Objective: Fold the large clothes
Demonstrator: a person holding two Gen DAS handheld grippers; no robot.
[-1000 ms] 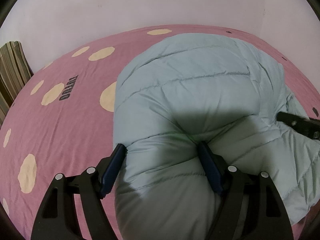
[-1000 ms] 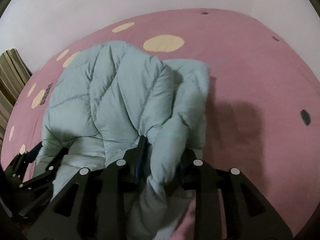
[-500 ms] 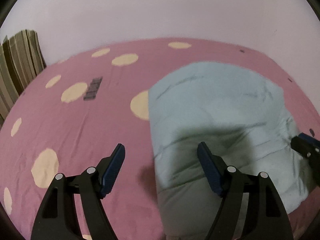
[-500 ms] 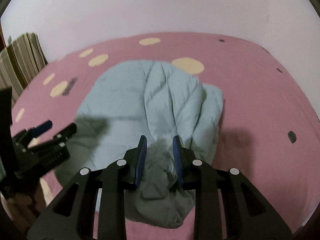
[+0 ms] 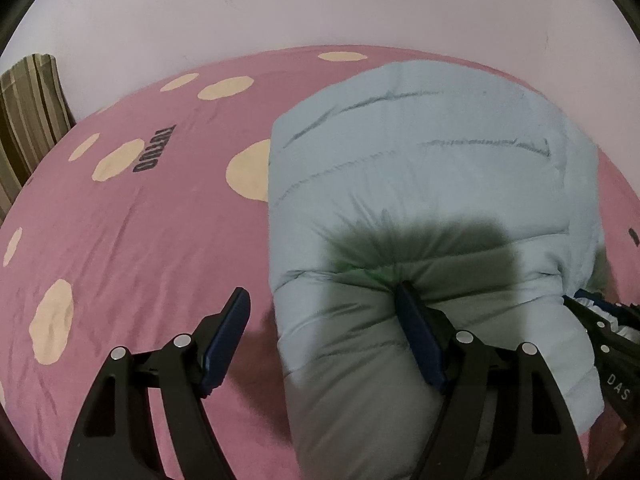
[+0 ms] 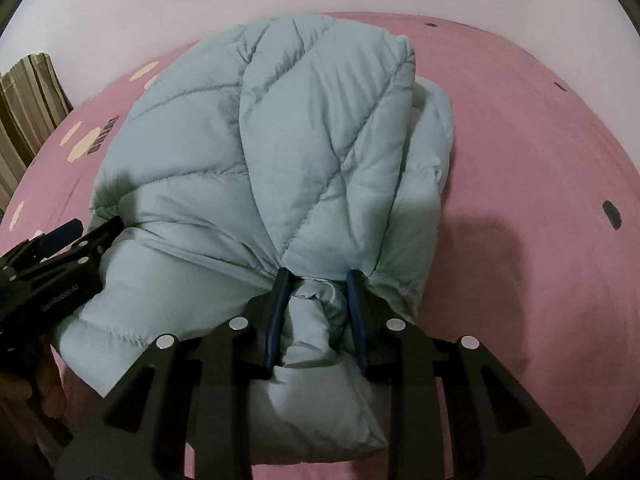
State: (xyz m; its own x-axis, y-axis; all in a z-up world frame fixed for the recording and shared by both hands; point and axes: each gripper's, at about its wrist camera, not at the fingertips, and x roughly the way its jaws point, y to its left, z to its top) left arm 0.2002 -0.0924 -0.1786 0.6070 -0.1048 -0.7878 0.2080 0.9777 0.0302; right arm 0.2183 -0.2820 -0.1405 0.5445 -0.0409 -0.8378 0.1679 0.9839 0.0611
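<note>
A pale blue quilted puffer jacket (image 5: pixel 432 168) lies bundled on the pink bed sheet (image 5: pixel 140 240). My left gripper (image 5: pixel 322 290) is open at the jacket's near left edge. Its right finger (image 5: pixel 416 332) presses into the padding, and its left finger (image 5: pixel 228 332) hangs over bare sheet, apart from the jacket. My right gripper (image 6: pixel 318 274) is shut on a bunched fold of the jacket (image 6: pixel 312 152) at its near edge. The left gripper (image 6: pixel 60 240) shows at the left of the right wrist view, and the right gripper (image 5: pixel 600 320) shows at the right edge of the left wrist view.
The sheet has cream dots and a dark printed word (image 5: pixel 154 150). A striped fabric (image 5: pixel 28 120) stands at the far left by the white wall (image 5: pixel 320 4). Bare sheet (image 6: pixel 540 200) lies to the right of the jacket.
A second ago the jacket filled my left gripper's jaws; the gripper pulled back and has come down again at the jacket's left edge. My right gripper kept its hold and sank closer to the bed.
</note>
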